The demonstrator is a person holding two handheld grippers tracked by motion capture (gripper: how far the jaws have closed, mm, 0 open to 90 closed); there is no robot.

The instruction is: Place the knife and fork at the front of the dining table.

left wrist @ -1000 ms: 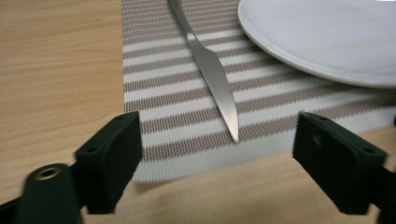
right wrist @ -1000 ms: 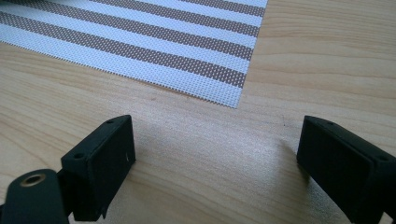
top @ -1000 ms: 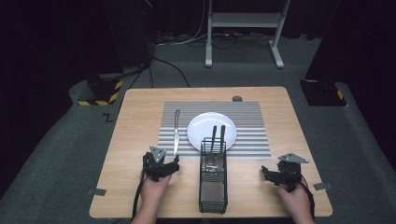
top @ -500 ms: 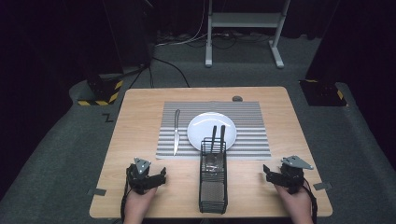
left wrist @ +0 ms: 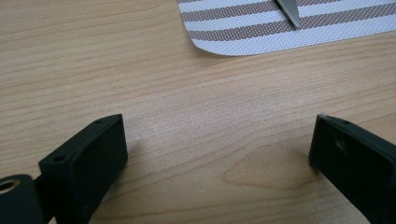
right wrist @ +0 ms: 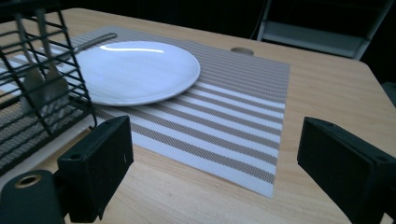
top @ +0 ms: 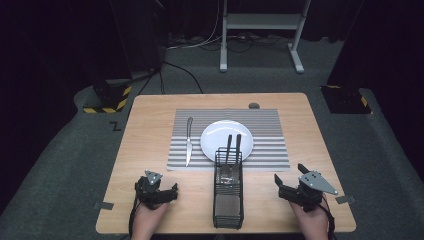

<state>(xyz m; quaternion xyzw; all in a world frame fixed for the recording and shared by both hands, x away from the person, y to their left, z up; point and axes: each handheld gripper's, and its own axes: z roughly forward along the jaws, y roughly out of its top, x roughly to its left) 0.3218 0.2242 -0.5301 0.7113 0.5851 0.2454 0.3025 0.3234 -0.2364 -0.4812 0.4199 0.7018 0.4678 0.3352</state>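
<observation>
Since the knife (top: 188, 142) is thin, hard and slippery, its handle should be gripped; both grippers (top: 157, 192) (top: 290, 188) are wide and empty.

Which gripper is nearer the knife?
Left. The left gripper sits just below the knife; the right gripper is across the rack.

Light wooden table (top: 150, 130), grey carpet around it. Striped placemat (top: 265, 150) lies at centre, toward far edge. Black wire caddy (top: 228, 200) stands at near edge, just beside mat. Small dark round thing (top: 254, 105) near far edge, too small to tell.
</observation>
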